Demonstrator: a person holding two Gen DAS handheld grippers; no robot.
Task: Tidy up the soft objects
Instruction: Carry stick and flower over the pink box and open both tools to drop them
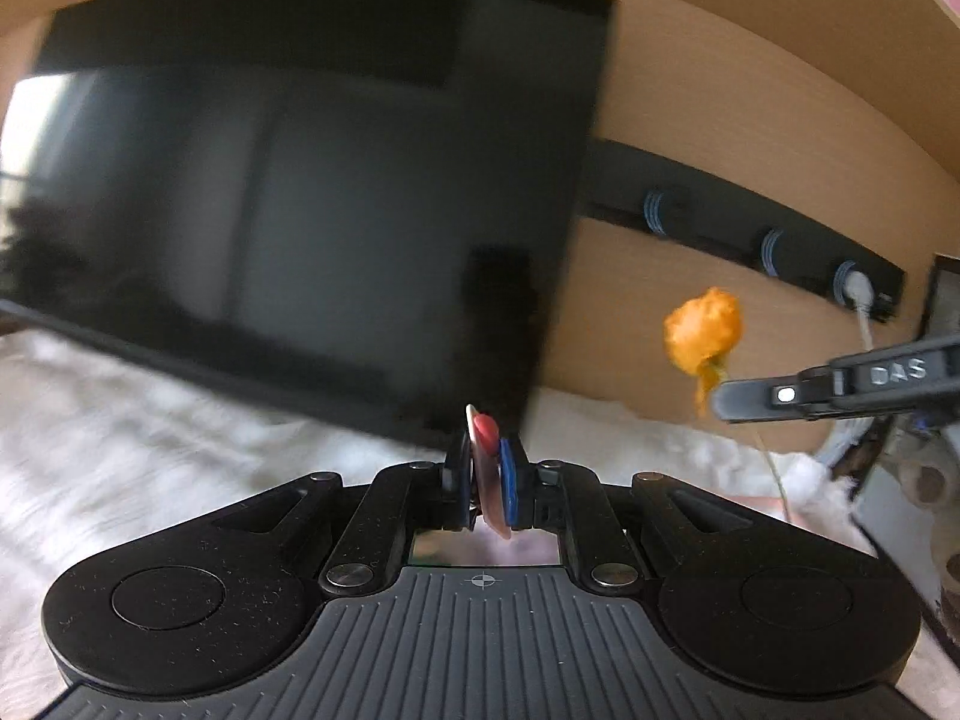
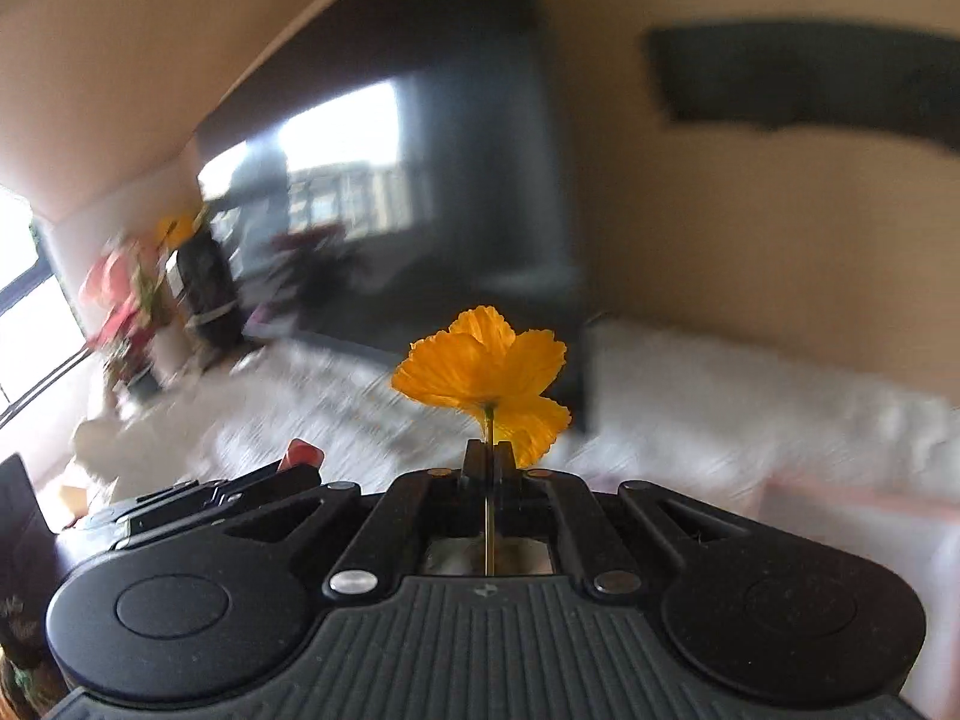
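Note:
My right gripper (image 2: 489, 450) is shut on the thin stem of an orange artificial flower (image 2: 486, 375), whose bloom stands upright just past the fingertips. In the left wrist view the same flower (image 1: 703, 327) hangs in the air at the right, held by the right gripper (image 1: 729, 399). My left gripper (image 1: 489, 450) is shut on a flat pinkish piece with a red bit (image 1: 485, 431) at its tip. The left gripper also shows in the right wrist view (image 2: 300, 459) at the lower left.
A large dark monitor (image 1: 312, 192) stands on a white fluffy cover (image 1: 150, 420) against a tan wall. A black power strip (image 1: 750, 228) with a white plug runs along the wall. A vase with red and yellow flowers (image 2: 132, 300) stands at the far left.

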